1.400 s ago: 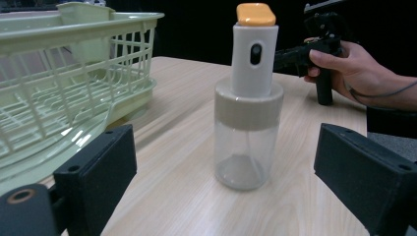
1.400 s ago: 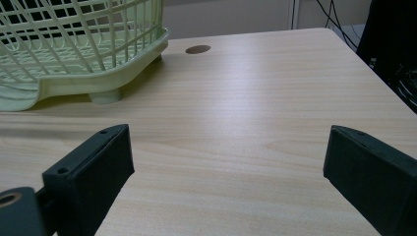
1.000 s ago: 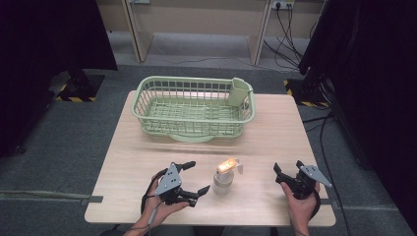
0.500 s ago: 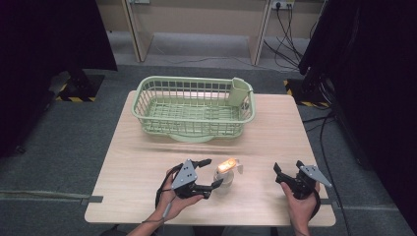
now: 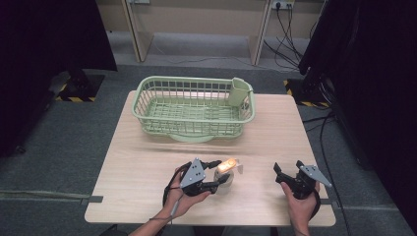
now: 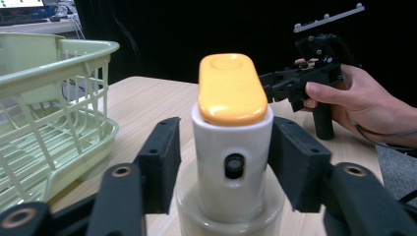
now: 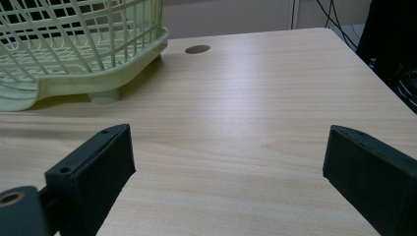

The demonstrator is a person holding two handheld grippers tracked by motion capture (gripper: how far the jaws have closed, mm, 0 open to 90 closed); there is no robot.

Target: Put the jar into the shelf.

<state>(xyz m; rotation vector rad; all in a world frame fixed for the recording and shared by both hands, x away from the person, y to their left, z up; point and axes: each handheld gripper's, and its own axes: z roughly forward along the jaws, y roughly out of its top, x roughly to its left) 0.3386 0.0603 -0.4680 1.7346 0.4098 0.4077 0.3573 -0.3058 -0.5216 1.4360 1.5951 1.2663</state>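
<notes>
The white dispenser (image 5: 223,176) with its orange cap stood upright on the desk (image 5: 147,167) near the front edge, well short of the green basket (image 5: 193,107). Farthest left in the high view, the left gripper (image 5: 216,174) had its jaws set around the dispenser's body; in the left gripper view each jaw stood just beside the white wall (image 6: 231,162), a thin gap seeming to remain on both sides, so the gripper read as open and about to clamp. The step in hand looked like the grasp itself. The next move probably called for squeezing evenly on the narrow upper body, above the wider base, and lifting straight so the tall thing would not tip. Over at the right, the right gripper (image 5: 286,178) rested in the person's hand with jaws spread wide over bare desk, holding nothing. The basket held no loose items; a small green cup (image 5: 238,91) hung at its far right corner, contents not visible.
</notes>
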